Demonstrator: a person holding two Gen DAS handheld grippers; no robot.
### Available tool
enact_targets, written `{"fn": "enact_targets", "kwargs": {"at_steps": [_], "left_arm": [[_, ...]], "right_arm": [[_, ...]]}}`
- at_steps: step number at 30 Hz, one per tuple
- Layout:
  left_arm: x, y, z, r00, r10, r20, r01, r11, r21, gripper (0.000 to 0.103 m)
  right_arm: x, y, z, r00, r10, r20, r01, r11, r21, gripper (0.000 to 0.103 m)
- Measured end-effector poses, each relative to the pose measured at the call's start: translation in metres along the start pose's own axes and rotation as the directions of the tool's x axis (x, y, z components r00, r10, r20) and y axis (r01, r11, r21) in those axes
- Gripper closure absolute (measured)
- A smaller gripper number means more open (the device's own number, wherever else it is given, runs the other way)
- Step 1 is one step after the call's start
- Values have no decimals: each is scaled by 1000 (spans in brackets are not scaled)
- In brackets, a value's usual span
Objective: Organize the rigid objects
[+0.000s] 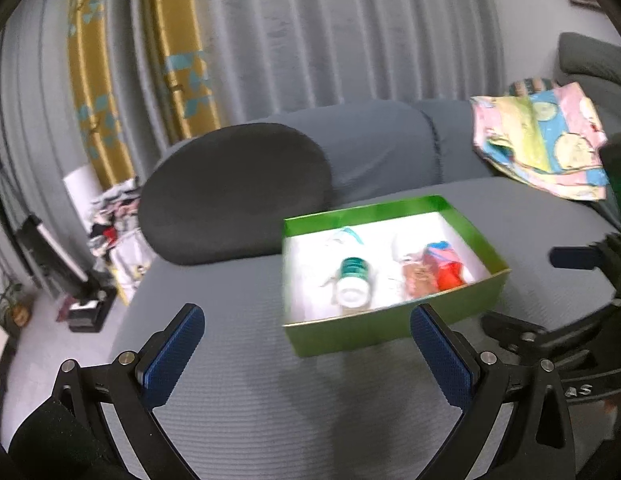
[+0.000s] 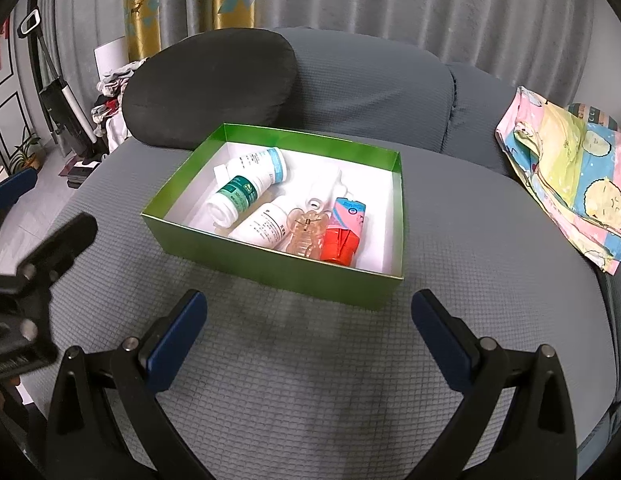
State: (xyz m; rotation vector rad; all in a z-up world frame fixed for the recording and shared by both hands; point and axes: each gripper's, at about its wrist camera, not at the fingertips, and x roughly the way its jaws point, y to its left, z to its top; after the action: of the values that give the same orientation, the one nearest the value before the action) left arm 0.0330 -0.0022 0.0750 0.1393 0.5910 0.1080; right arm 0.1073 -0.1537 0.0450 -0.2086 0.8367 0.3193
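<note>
A green box (image 2: 266, 264) with a white inside sits on the grey sofa seat (image 2: 310, 360). In it lie a green-labelled white bottle (image 2: 234, 198), a blue-labelled bottle (image 2: 262, 164), another white bottle (image 2: 264, 226), a clear plastic piece (image 2: 306, 236), a white piece (image 2: 324, 194) and a red and pink toy (image 2: 344, 230). My right gripper (image 2: 308, 328) is open and empty, just in front of the box. My left gripper (image 1: 306, 340) is open and empty at the box's (image 1: 394, 328) near edge; the green-labelled bottle (image 1: 352, 284) and the toy (image 1: 442, 266) show blurred inside.
A dark cushion (image 2: 210, 88) leans on the sofa back behind the box. A colourful folded cloth (image 2: 566, 172) lies at the right. Left of the sofa are a laundry pile (image 2: 110, 100), the floor and a stand. The left tool (image 2: 30, 280) shows in the right view.
</note>
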Motion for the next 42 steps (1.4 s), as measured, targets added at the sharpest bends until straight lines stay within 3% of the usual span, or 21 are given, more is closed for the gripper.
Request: {"fn": "enact_targets", "kwargs": {"at_steps": [7, 15, 19, 23, 28, 32, 36, 42], "left_arm": [[-4, 1, 2, 997, -78, 12, 79, 996, -47, 1], [1, -3, 0, 999, -34, -26, 33, 999, -38, 1], [2, -2, -2, 997, -74, -38, 71, 996, -61, 1], [8, 1, 2, 997, -38, -70, 31, 995, -91, 1], [17, 15, 4, 989, -110, -98, 89, 976, -200, 1], [22, 17, 4, 989, -97, -116, 71, 975, -209, 1], [27, 14, 4, 988, -28, -149, -1, 981, -192, 1], [34, 20, 7, 984, -73, -164, 39, 979, -202, 1]], "right_arm": [[0, -3, -1, 1000, 3, -1, -3, 1000, 7, 1], [0, -3, -2, 1000, 1, -3, -1, 1000, 12, 1], [1, -5, -1, 1000, 1, -5, -1, 1000, 15, 1], [3, -7, 2, 1000, -10, -5, 10, 1000, 15, 1], [8, -10, 7, 1000, -16, -5, 16, 999, 29, 1], [12, -12, 8, 1000, -21, -7, 21, 999, 35, 1], [15, -14, 10, 1000, -24, -9, 25, 999, 48, 1], [18, -14, 14, 999, -34, -15, 35, 998, 55, 1]]}}
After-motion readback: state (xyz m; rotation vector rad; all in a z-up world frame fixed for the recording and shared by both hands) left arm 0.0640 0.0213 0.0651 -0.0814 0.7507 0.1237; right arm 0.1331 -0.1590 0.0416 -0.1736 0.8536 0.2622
